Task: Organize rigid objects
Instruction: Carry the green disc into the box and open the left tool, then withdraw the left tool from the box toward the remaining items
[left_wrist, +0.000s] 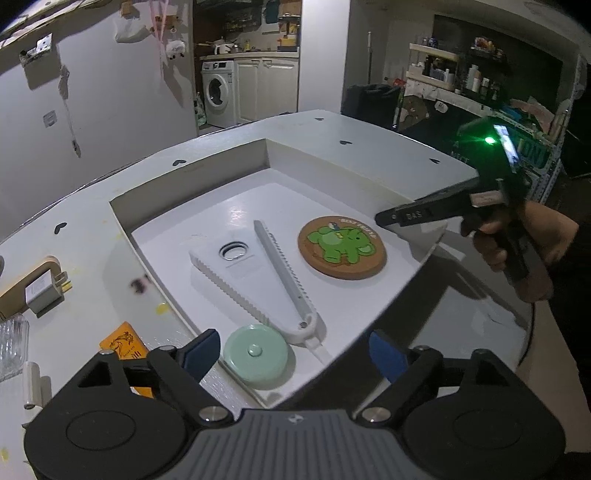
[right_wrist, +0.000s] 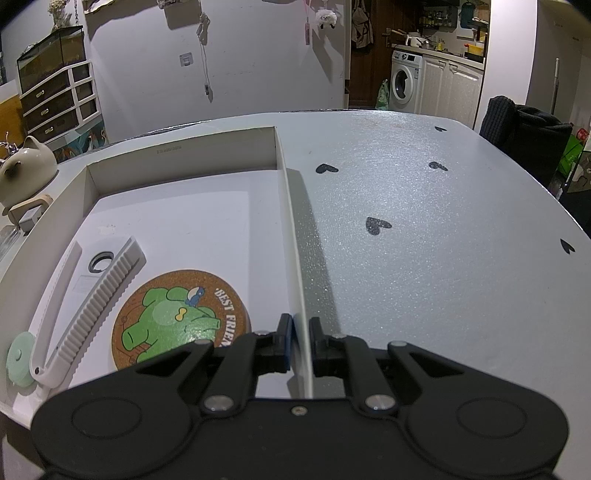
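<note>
Left tool standing wide open, gripping nothing, hovering just above the mint-green disc, pads to either side of it without pressing. Right tool pinching shut on the right-hand wall of the white box, apparently steadying it on the desk.

Disc lying flat inside the box at its near left corner, just beside the hinge end of the white toothed jar opener. Cork coaster with the green cartoon animal resting flat further right, close to the wall under the right tool.

Judging by this, finishing a placement step: disc looking set down in the box. Several things waiting outside the box along the left edge of the desk: a white charger plug, an orange card, a clear ribbed piece.

Next move likely calling for lifting the left tool clear without nudging the disc, then swinging left toward one of those, while holding the box wall firm.
</note>
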